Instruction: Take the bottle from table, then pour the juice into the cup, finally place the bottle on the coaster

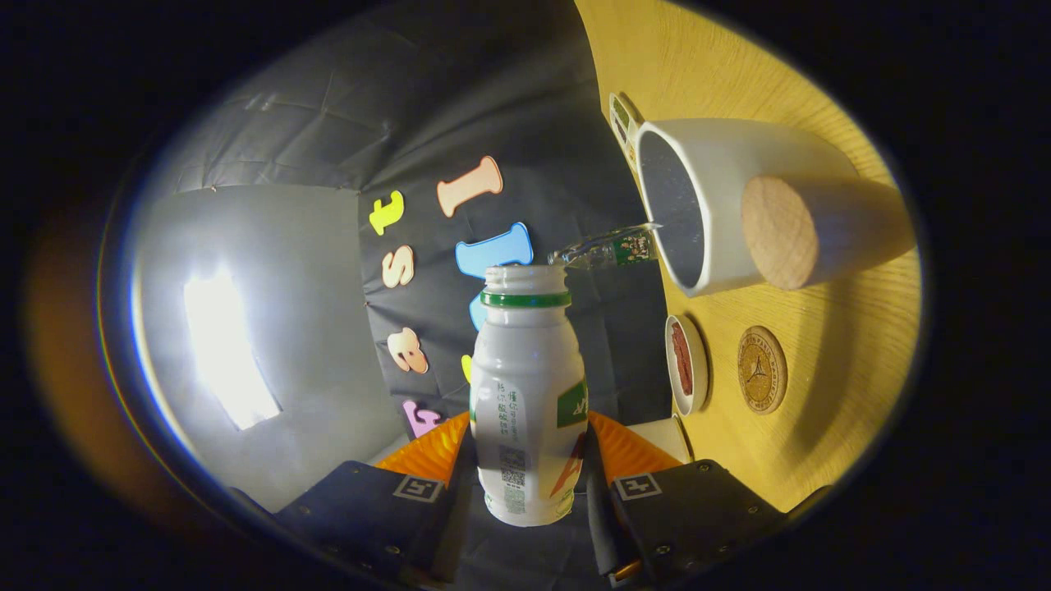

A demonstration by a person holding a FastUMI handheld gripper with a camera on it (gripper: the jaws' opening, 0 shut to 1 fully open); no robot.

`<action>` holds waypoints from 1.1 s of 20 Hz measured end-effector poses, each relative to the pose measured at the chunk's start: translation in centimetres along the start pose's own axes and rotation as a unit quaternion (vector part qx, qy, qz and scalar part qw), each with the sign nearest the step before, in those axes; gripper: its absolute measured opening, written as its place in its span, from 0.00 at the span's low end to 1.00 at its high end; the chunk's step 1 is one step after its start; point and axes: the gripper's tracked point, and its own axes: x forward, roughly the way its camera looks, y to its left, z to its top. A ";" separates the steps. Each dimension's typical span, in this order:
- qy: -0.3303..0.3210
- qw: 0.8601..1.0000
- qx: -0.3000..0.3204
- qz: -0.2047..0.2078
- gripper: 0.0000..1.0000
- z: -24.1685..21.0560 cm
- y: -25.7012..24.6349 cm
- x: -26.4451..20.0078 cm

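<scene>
The gripper [525, 484] is clamping both fingers on the uncapped white plastic bottle [527, 394], tipped toward the white ceramic cup [722, 205]; misaligned, juice may be spilling outside.

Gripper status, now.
Gripper: closed on the bottle, one finger pressing each side; bottle is uncapped and tipped toward the cup.

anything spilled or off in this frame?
No spill visible. The bottle, uncapped, is clamped between the gripper fingers and rolled sideways, mouth toward the white cup but short of its rim. No stream can be seen. The cup stands on the wooden table, the round coaster beside it.
</scene>
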 end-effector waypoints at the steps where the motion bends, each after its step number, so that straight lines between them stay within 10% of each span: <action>1: 0.000 1.000 0.001 0.001 0.61 0.0 0.0 0.0; 22: -0.012 1.000 0.023 0.011 0.61 0.0 0.4 -0.1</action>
